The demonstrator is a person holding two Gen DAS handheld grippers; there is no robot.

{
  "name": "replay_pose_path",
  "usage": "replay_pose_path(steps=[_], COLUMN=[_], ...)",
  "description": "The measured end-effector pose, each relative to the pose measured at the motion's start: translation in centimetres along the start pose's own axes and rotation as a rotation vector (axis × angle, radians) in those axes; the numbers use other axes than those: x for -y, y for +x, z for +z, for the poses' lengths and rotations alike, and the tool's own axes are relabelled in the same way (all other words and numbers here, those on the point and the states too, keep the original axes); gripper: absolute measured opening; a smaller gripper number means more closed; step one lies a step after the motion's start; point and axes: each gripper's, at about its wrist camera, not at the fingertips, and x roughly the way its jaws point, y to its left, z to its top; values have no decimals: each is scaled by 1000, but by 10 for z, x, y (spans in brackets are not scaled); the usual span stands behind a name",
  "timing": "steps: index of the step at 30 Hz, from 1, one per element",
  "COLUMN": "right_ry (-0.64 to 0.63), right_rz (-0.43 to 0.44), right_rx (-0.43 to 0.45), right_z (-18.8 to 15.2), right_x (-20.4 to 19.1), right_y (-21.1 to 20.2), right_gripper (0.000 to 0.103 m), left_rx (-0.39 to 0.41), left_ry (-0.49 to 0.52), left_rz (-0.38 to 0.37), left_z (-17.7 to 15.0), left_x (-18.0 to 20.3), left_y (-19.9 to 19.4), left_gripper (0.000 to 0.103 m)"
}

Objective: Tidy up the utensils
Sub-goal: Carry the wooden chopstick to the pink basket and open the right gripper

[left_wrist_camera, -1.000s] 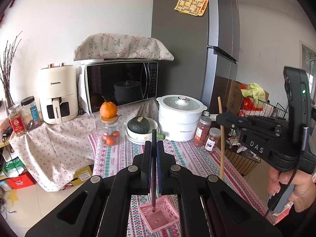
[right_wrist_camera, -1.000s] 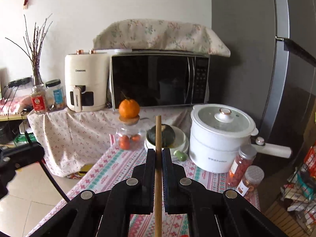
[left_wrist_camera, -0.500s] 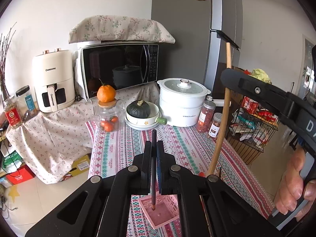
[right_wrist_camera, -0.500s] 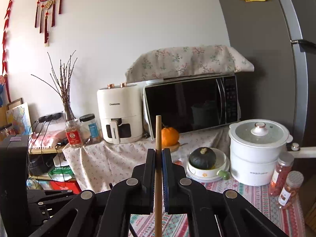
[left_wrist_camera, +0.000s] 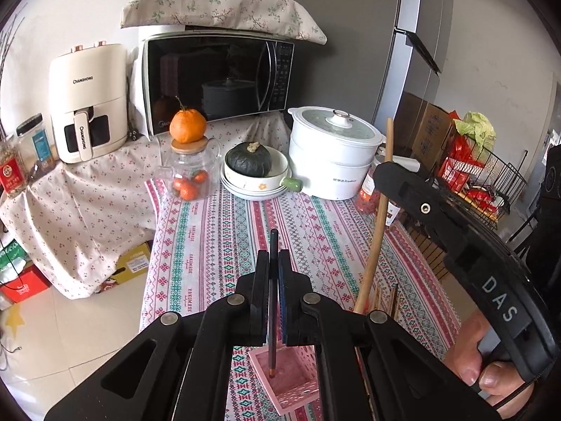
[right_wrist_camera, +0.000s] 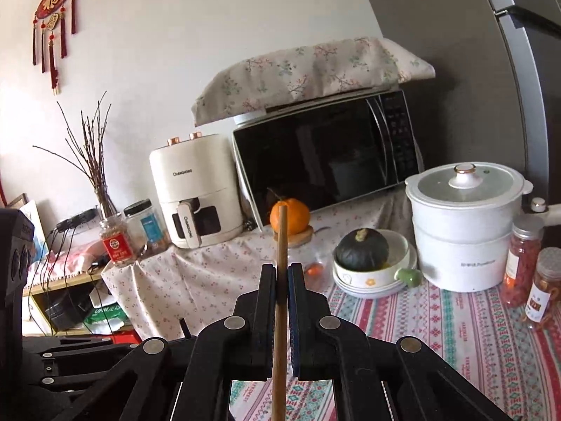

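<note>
Worktop [left_wrist_camera: 217,245], covered in a striped patterned cloth: back half crowded, near half mostly bare. Along the back, largest first: white pot [left_wrist_camera: 333,154] with lid, stacked bowls holding a dark squash [left_wrist_camera: 249,159], glass jar [left_wrist_camera: 189,175] topped with an orange; two small jars [right_wrist_camera: 536,280] at the right side. The left edge of the cloth drops straight to the floor, and a wire basket [left_wrist_camera: 491,175] stands off the right edge, so free room lies over the middle and near strip only. Pink basket [left_wrist_camera: 294,375]: sits at the near end, open-topped, no utensil seen resting in it. Left hand-held gripper [left_wrist_camera: 273,301]: clamped together on a dark chopstick [left_wrist_camera: 272,263], held upright, its lower tip hanging over the basket's inside; whether it touches the bottom cannot be told. Right hand-held gripper [right_wrist_camera: 281,301]: clamped on a wooden chopstick [right_wrist_camera: 280,245], tilted, its lower end near the basket's right side and apparently outside it. A few more sticks [left_wrist_camera: 385,298] lie on the cloth beside that spot. Judged progress: early; both held pieces remain to be let go, the loose ones to be gathered.
</note>
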Motion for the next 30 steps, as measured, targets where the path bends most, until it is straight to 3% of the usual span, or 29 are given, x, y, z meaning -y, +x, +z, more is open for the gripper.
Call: replay_pose_path(steps=[7, 17, 22, 25, 30], right_ry=[1, 9, 35, 48, 72], right_rz=[-15, -3, 12, 13, 21], right_rx=[19, -100, -108, -112, -98], right_z=[-1, -29, -29, -25, -15], right_x=[0, 9, 14, 16, 21], right_y=[6, 33, 30, 28, 19], right_gripper=[5, 6, 7, 9, 25], left_rx=[0, 31, 51, 62, 73], left_ry=[-2, 1, 8, 7, 5], left_rz=[21, 29, 17, 21, 17], left_z=[4, 5, 5, 4, 4], left_x=[-4, -6, -3, -2, -1], left_y=[7, 12, 5, 0, -6], left_gripper=[4, 5, 5, 5, 7])
